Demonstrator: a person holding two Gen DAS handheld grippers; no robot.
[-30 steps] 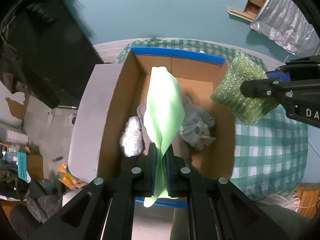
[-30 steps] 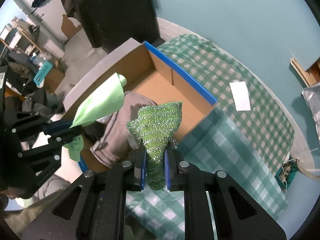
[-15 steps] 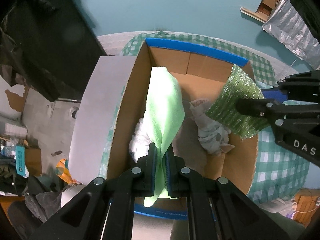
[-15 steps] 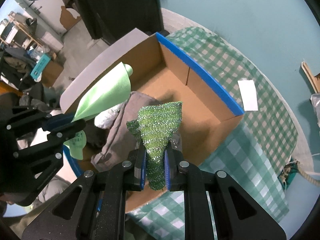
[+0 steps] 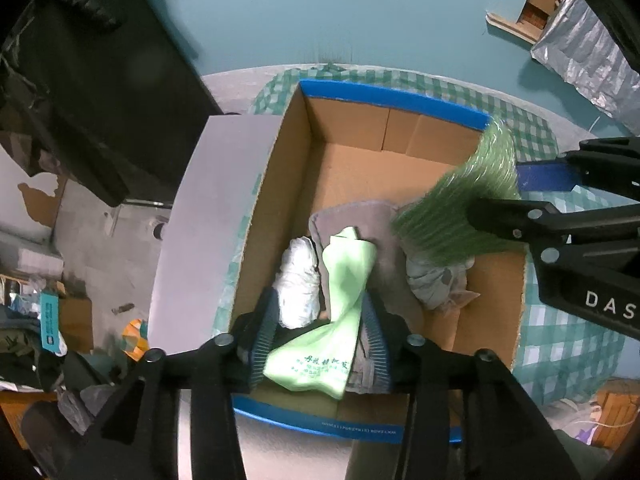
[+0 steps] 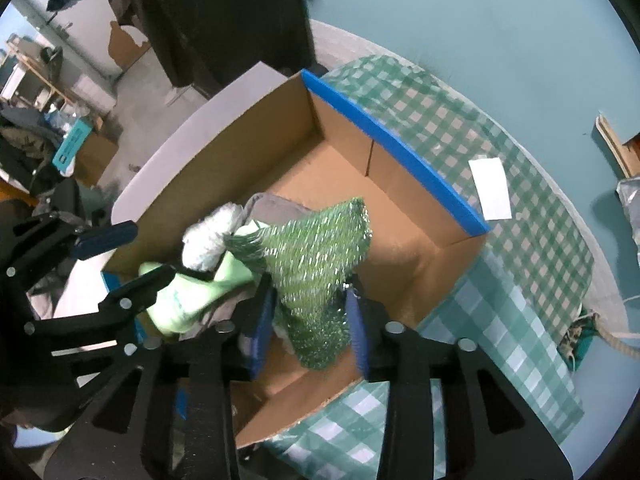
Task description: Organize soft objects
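Observation:
An open cardboard box with blue-taped rims sits on a green checked cloth. My left gripper is open over its near end; the light green cloth lies loose between the fingers, draped on a grey cloth. My right gripper is open over the box; the sparkly green scrub pad sits between its spread fingers, blurred in the left wrist view. A white fluffy piece and a pale grey rag lie inside.
The box's grey flap hangs open on the left. A white paper slip lies on the checked cloth beyond the box. The floor around is teal; clutter and a dark cabinet stand on the left.
Both grippers have opened and moved lower over the box. The light green cloth has dropped onto the grey cloth; the scrub pad is loose and falling between the right fingers.

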